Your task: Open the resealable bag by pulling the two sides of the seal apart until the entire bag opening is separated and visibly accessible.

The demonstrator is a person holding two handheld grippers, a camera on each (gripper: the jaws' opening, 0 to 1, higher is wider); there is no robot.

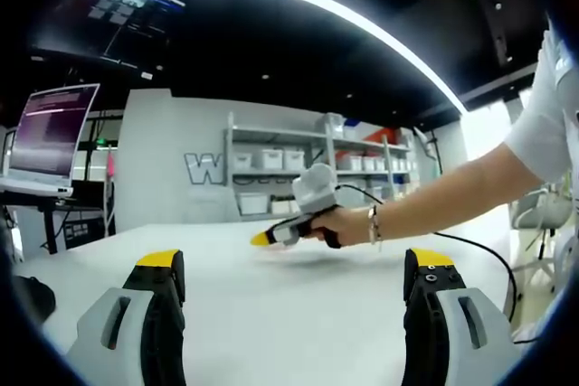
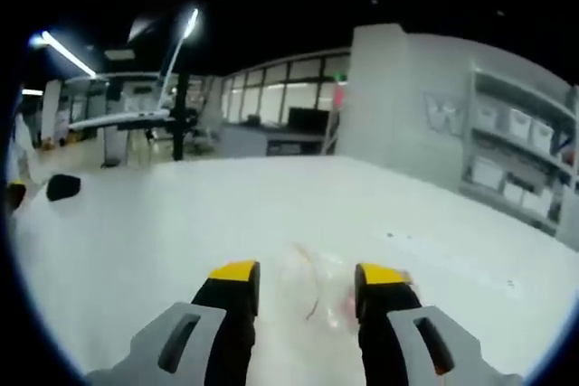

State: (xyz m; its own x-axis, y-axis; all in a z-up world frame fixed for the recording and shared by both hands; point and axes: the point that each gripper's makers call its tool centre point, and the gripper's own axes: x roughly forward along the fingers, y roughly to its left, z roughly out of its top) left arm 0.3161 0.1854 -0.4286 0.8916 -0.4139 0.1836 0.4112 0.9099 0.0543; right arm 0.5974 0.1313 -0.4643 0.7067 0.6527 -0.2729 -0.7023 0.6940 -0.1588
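right gripper view: right gripper [image 2: 306, 279] has its jaws spread fairly wide, nothing between the pads. the bag [image 2: 317, 296] lies flat on the white table [image 2: 181, 223] right in the gap between the jaws and just ahead of the tips. it's clear plastic with something pink inside, blurred, so i can't tell where the seal runs or whether it's parted at all. judging by that, the bag reads as not yet opened and not yet gripped.

left gripper view: left gripper [image 1: 294, 273] jaws wide apart, empty, sitting low over the same table. ahead and a bit to its right the person's hand [image 1: 339, 223] holds the right gripper, yellow tip pointing down at the tabletop. bag isn't legible from here.

risks from here:
- clear thin film flat on a smooth top: jaw closing may catch both walls together instead of one side, then pulling just drags the bag.
- only one gripper near the bag; a one-sided pull would slide it across the table rather than split the seal.
- cable [image 1: 479, 250] trails off the right gripper, could snag or sweep the bag.

room: tabletop is broad and bare around both grippers, far edge well ahead, shelves [image 1: 308, 164] and monitor [image 1: 54, 128] well beyond it. a dark object [image 2: 63, 187] sits far off to the right gripper's left.
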